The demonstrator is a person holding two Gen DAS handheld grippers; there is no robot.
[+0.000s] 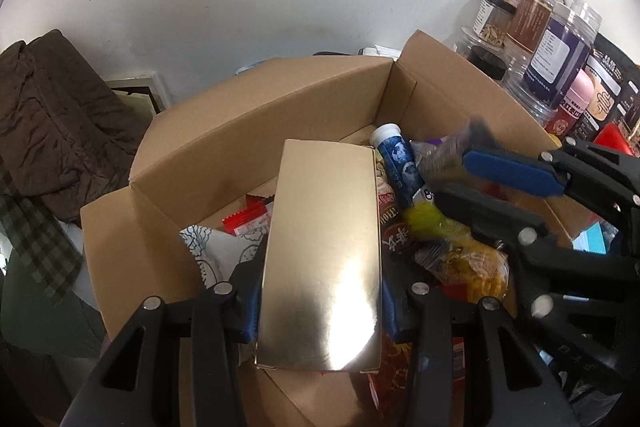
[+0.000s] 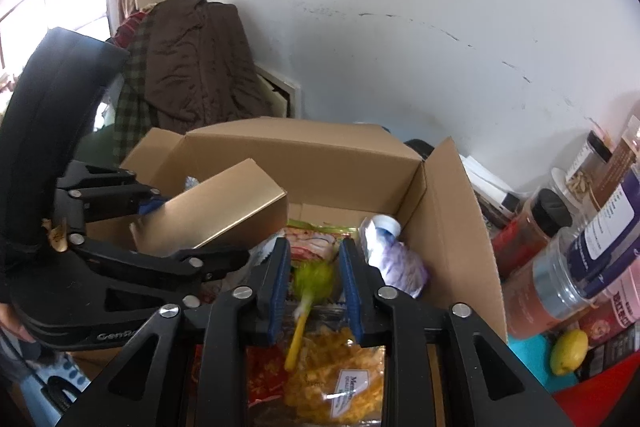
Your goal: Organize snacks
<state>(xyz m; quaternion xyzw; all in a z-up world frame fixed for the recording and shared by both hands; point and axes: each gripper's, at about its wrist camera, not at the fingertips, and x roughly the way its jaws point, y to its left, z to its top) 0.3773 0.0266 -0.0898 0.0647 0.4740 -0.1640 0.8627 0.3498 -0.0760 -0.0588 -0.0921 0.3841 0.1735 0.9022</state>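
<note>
Left gripper (image 1: 320,291) clamps the gold box (image 1: 320,259) at frame centre; right gripper (image 2: 314,283), jaws apart over the cardboard carton (image 2: 320,151), risks collision.

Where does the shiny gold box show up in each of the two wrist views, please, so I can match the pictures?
Left wrist view: the gold box fills the lower centre, clamped between the left tool's fingers, above the snacks.
Right wrist view: the same gold box sits left of centre, held by the left tool coming in from the left edge.
Shared landmark: the open cardboard carton behind it in both views.
</note>
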